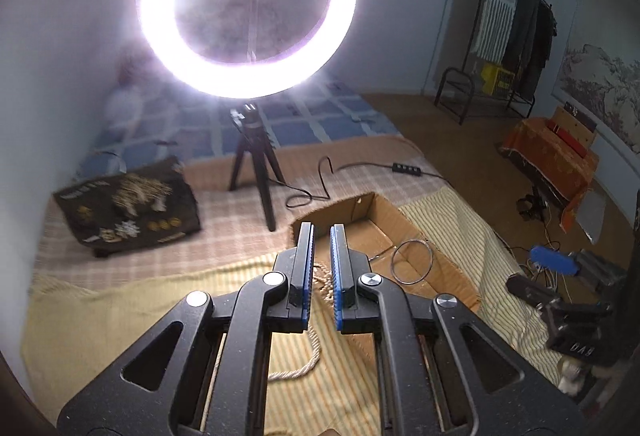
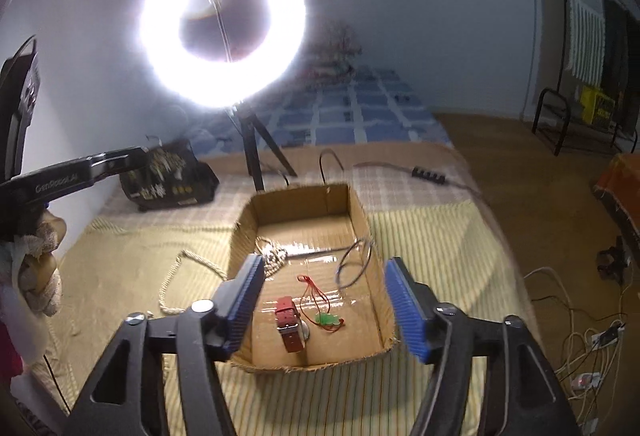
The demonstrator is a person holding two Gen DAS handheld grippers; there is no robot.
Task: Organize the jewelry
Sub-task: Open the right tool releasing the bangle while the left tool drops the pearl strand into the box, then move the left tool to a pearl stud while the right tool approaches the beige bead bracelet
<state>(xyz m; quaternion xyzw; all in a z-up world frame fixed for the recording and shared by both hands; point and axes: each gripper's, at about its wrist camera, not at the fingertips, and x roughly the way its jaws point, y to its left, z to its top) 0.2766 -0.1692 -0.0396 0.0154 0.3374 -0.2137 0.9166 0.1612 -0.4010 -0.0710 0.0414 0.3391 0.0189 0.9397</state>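
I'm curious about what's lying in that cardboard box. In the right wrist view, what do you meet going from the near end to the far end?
Red watch strap, with the green pendant on a red cord level beside it → thin wire hoop → pale twisted rope, which trails out over the left wall → bare far wall of the cardboard box.

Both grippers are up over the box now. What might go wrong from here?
1. The rope chain hangs over the box wall onto the bed; a sweep of the shut left gripper may snag it and drag out what is tangled with it.
2. The wire hoop leans on the right wall, close to the open right gripper; a nudge may flip it out.
3. Ring light glare washes out the jewelry stand.
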